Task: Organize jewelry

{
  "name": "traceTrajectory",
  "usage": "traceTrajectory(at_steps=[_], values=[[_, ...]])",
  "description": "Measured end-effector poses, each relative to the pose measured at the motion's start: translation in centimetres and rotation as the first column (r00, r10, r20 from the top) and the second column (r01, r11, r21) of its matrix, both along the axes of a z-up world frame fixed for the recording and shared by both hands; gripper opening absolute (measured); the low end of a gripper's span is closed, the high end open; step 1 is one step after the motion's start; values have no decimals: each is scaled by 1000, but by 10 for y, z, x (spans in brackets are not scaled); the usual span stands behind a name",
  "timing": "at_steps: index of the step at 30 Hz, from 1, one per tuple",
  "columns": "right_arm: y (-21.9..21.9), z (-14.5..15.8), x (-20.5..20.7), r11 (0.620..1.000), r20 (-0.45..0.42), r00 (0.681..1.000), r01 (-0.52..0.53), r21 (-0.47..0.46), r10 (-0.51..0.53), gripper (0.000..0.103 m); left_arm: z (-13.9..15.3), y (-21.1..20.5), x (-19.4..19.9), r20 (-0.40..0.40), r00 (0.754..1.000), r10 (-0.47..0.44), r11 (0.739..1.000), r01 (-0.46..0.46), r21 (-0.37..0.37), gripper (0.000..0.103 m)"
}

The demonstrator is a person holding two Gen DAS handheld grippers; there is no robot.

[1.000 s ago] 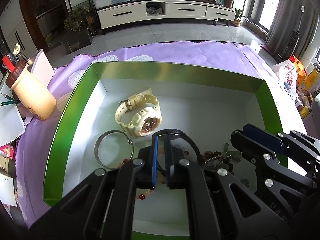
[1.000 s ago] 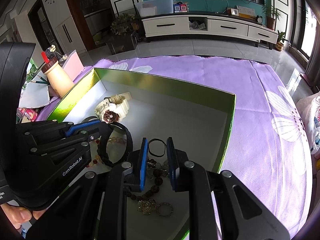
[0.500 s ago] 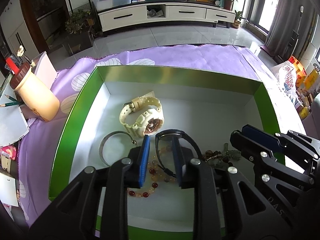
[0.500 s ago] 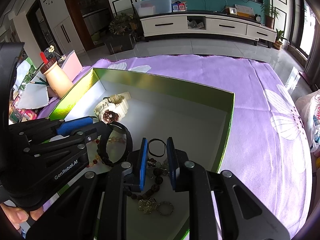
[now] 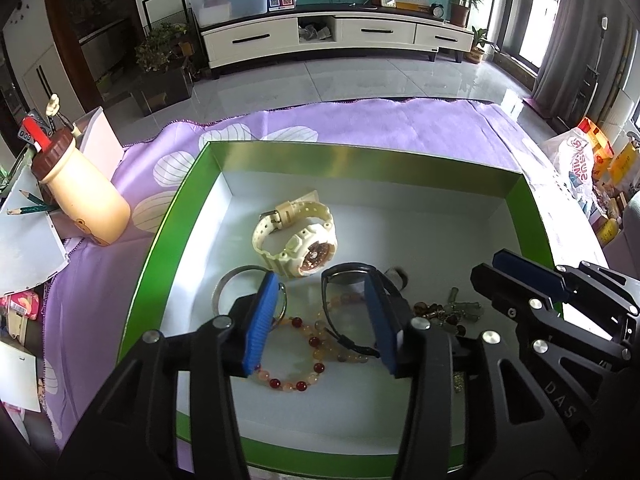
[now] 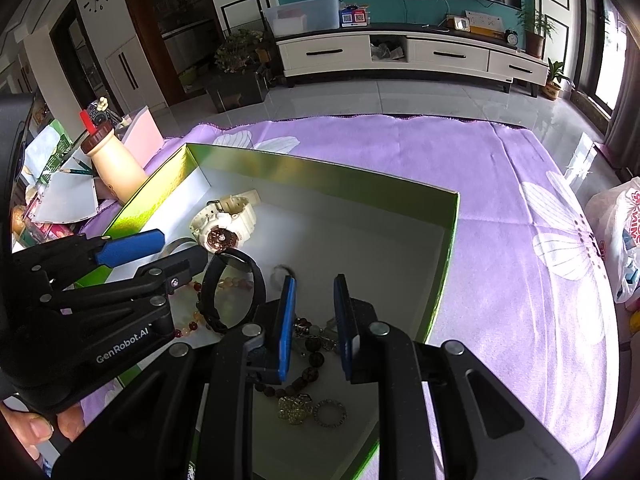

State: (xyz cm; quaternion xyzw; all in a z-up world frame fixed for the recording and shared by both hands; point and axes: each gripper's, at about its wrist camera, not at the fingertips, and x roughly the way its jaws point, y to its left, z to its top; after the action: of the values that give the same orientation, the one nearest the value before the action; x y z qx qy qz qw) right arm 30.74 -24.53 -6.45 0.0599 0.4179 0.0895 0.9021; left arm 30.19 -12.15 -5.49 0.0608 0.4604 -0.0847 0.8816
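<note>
Inside green box (image 5: 168,216) on purple-clothed tabletop (image 5: 400,128): cream watch (image 5: 294,240), metal bangle (image 5: 224,284), red-orange bead bracelet (image 5: 300,376), black wristband (image 5: 344,276) seen. Left claw (image 5: 320,320) opening, wristband between pads, not pressed. Right claw (image 6: 314,324) narrowly apart, nothing clamped, over dark bead string (image 6: 308,372).

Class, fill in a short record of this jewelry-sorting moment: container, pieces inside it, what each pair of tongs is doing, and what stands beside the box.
Container: green box with white floor, on purple cloth
Pieces inside: cream watch, metal bangle, black band, red-and-amber bead bracelet, tangled beads and charms
Left tongs: opening, nothing pinched between them
Right tongs: narrowly apart over the tangle, gripping nothing
Beside box: cream bottle
</note>
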Motion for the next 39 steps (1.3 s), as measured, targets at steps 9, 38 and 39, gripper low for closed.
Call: traceTrajectory(at_steps=[9,38,39], values=[[-1,11,-11,1000,8,1000,20,-22,-20,37,10,11,-7,11,1000,16,1000,-16,6,68],[0,47,-48,988,-8,994,111,-105,-112,102,65,34,-39,46,999,18,1000,-19,25,101],[1,48,-49,988,-11,993,113,-105,-115,102,67,36,-40,47,999,20,999,-21,25,101]])
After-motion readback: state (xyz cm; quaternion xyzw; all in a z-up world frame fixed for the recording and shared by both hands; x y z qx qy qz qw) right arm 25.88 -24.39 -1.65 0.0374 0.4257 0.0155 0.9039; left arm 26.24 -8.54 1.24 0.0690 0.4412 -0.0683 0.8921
